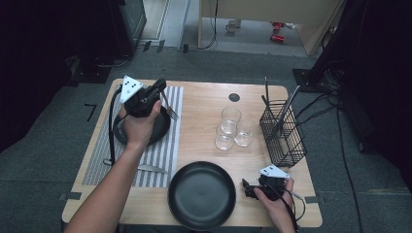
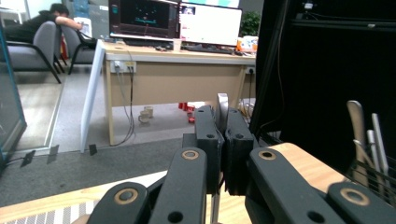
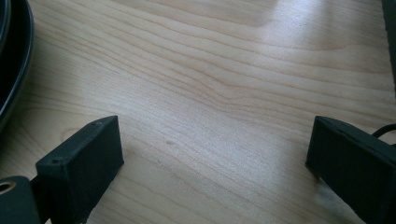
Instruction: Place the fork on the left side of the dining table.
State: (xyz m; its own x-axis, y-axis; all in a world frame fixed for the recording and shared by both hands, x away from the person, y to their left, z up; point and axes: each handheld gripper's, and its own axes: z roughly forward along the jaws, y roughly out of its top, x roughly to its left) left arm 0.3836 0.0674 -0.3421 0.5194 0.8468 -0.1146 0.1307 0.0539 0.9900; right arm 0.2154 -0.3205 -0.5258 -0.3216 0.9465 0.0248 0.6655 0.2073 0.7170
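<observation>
Fingers [image 2: 207, 140] of left gripper [image 2: 222, 140] clamp a fork [image 2: 222, 109].
Right gripper [image 3: 215, 154] rests wide apart on the table [image 3: 210, 70], near right.

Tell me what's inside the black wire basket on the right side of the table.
The wire basket holds a few upright utensils whose handles lean out over its rim. Their working ends sit low behind the mesh, so whether they are knives, forks or spoons cannot be made out.
</observation>
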